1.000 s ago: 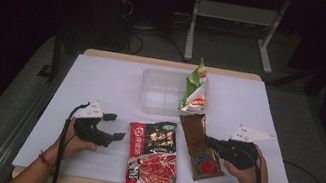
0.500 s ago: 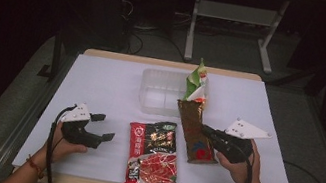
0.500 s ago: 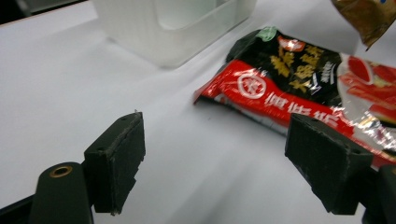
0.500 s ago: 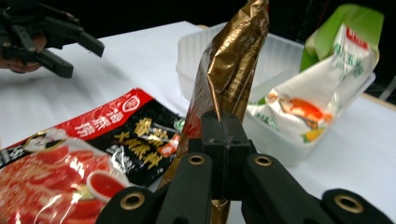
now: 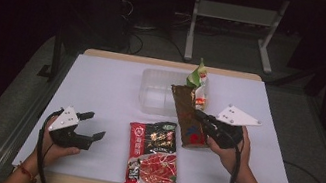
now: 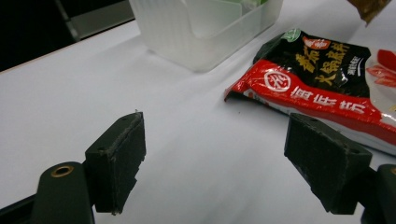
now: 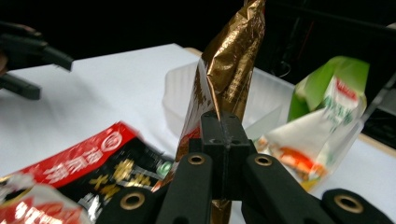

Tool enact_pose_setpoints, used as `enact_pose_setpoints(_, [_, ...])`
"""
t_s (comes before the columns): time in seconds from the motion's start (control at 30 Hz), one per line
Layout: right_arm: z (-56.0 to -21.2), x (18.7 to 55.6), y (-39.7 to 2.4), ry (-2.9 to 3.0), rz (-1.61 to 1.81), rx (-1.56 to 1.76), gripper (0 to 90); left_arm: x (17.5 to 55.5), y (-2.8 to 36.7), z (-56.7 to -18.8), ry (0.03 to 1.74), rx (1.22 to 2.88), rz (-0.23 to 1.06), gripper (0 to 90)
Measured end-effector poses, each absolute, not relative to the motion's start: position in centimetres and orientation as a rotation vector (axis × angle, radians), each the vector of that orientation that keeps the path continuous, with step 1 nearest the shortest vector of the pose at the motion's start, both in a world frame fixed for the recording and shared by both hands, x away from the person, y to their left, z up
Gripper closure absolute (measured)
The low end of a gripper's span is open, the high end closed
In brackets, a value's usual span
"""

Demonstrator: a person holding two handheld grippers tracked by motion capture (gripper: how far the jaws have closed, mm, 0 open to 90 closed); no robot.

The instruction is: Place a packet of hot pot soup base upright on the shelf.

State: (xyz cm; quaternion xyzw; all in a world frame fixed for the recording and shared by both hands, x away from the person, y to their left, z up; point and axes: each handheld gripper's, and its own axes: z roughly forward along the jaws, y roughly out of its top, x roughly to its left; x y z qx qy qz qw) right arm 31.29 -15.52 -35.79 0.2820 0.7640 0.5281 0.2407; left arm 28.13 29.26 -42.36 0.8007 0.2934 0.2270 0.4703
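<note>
We are holding the right gripper (image 5: pixel 202 120) closed on a brown-gold snack packet (image 5: pixel 188 117); in the right gripper view its two black jaws are pressing together on the foil of the packet (image 7: pixel 227 70), which is standing almost upright above them. In the high view the packet is hanging over the table (image 5: pixel 100 90), between the clear plastic container (image 5: pixel 155 93) and the red and black hot pot seasoning bag (image 5: pixel 154 155); whether its lower end is touching the table we cannot tell. A green and white snack bag (image 5: pixel 197 81) is leaning at the right side of the container, just behind the packet. We are keeping the left gripper (image 5: pixel 93 127) wide, with nothing between its jaws; in the left gripper view they are standing far apart above the bare white table (image 6: pixel 70 93), with the seasoning bag (image 6: pixel 322 74) near the right jaw and the container (image 6: pixel 205 28) farther away. The seasoning bag is lying flat near the front edge of the table.
</note>
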Motion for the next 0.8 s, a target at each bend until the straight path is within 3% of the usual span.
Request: enact_pose_setpoints(0.8, [-34.5,36.6,-10.0,1.903,1.424,0.776,90.0,28.3,29.2,-43.5,0.722,1.973,0.500,20.4])
